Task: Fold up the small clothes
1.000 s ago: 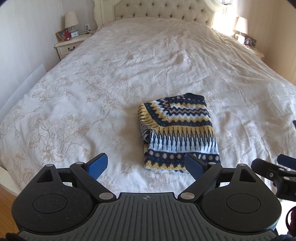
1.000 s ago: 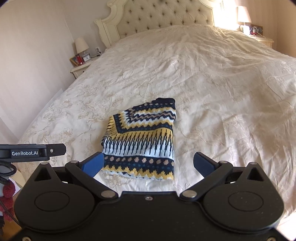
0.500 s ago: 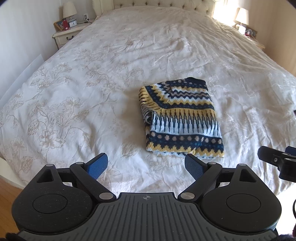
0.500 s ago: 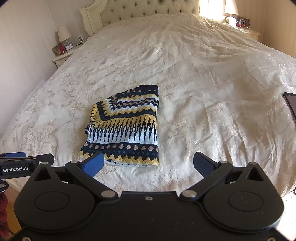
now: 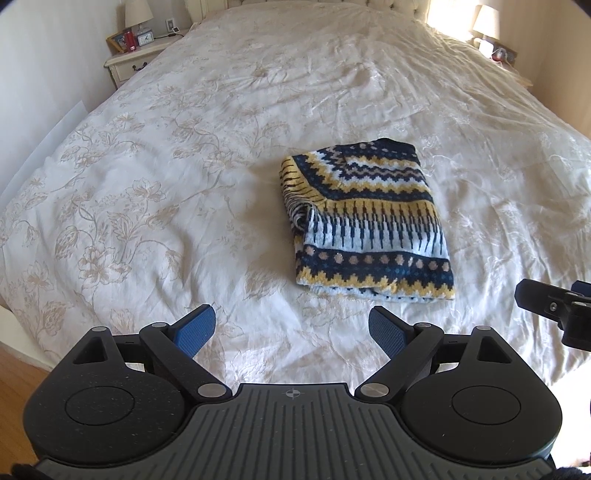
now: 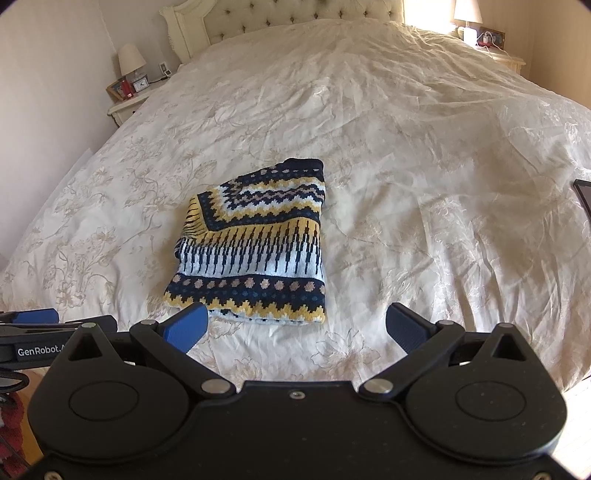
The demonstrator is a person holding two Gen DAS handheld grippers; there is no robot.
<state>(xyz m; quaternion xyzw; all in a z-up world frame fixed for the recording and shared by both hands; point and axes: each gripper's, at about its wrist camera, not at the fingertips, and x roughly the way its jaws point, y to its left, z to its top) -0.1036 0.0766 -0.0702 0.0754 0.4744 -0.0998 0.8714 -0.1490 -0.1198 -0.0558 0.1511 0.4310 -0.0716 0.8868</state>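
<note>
A folded knit sweater [image 5: 365,221] with navy, yellow and white zigzag patterns lies flat on the bed, also in the right wrist view [image 6: 255,243]. My left gripper [image 5: 291,330] is open and empty, held back from the sweater's near edge and a little to its left. My right gripper [image 6: 295,326] is open and empty, just short of the sweater's near hem and to its right. The right gripper's side shows at the left wrist view's right edge [image 5: 554,306]; the left gripper shows at the right wrist view's left edge [image 6: 44,332].
The bed's white floral duvet [image 5: 147,184] spreads all around. A tufted headboard [image 6: 295,18] stands at the far end. Nightstands with lamps sit at the far left [image 5: 136,59] and far right [image 6: 491,48]. A dark flat object [image 6: 583,195] lies at the right edge.
Both grippers have pulled back from the sweater toward the foot of the bed and risen, so the sweater sits farther off. Both stay open.
</note>
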